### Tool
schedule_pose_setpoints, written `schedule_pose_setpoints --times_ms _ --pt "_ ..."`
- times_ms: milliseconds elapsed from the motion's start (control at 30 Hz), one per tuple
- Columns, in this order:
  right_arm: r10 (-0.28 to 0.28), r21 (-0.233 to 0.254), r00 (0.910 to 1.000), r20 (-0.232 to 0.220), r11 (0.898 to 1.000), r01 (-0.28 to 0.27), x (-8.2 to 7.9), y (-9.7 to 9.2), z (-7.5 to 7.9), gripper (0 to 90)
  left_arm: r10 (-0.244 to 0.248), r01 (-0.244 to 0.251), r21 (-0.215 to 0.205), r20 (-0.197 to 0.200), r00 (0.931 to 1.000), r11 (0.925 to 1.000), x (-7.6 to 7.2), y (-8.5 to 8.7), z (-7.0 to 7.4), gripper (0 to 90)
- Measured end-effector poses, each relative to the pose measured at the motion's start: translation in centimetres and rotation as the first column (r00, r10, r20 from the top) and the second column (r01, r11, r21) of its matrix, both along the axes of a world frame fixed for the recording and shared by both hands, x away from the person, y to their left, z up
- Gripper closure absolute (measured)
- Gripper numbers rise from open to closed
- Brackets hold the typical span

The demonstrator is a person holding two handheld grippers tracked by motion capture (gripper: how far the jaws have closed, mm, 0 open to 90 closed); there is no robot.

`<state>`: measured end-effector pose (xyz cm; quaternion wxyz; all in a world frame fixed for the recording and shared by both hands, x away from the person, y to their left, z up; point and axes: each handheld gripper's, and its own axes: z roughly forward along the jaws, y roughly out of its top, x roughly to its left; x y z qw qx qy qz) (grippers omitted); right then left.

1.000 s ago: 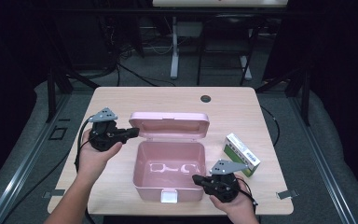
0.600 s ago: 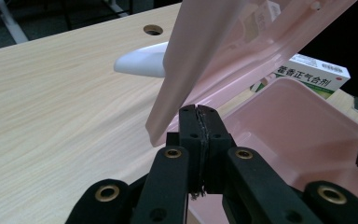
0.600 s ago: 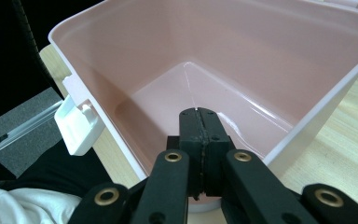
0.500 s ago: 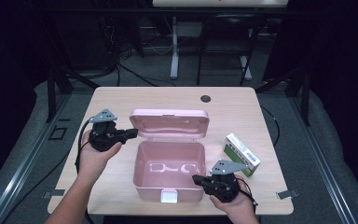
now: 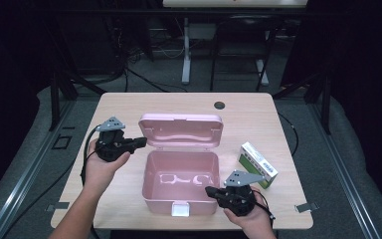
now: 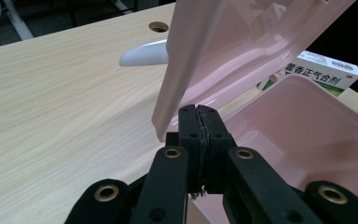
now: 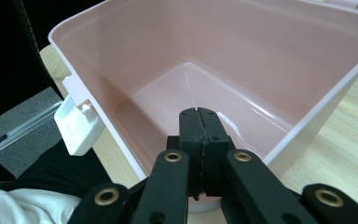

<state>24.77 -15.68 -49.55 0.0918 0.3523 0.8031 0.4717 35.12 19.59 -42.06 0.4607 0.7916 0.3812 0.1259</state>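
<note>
On my table (image 5: 129, 107) sits one open pink box (image 5: 181, 186) and one carton (image 5: 258, 164); its print, seemingly Chinese, reads from the left gripper view. Both left gripper (image 5: 139, 143) and right gripper (image 5: 211, 190) are clenched, empty.

My wooden table (image 5: 129, 107) carries an open pink box (image 5: 179, 186) at its middle. A green-and-white carton (image 5: 258, 165) lies just right of the box, apart from it.

A lab — dark room, cabled floor (image 5: 144, 79), lone wooden table (image 5: 189, 107).
</note>
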Motion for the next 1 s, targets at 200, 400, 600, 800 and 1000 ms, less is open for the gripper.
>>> schedule_pose_setpoints --times_ms 200,400,600,800,1000 --pt "0.0 0.0 1.0 0.001 1.0 0.0 0.0 0.0 0.0 89.8 0.003 -0.003 0.001 -0.001 1.0 1.0 0.1 0.0 -0.1 88.4" --pt "0.001 0.001 1.0 0.001 1.0 -0.001 0.0 0.0 0.0 89.8 0.009 -0.009 0.037 -0.01 0.9999 0.9993 0.3 -0.4 -1.0 86.4" --pt "0.002 0.001 1.0 0.002 1.0 -0.002 0.0 0.0 0.0 89.8 0.01 -0.009 0.048 -0.025 0.9996 0.9988 0.5 -0.3 -1.9 85.0" --pt "0.002 0.001 1.0 0.002 1.0 -0.002 0.0 0.0 0.0 89.8 0.019 -0.017 0.047 -0.042 0.9989 0.9987 0.6 -0.5 -2.9 84.6" --pt "0.003 0.002 1.0 0.002 1.0 -0.003 0.0 -0.1 0.0 89.8 0.018 -0.015 0.058 -0.063 0.9978 0.9982 0.8 -0.7 -3.9 84.5"
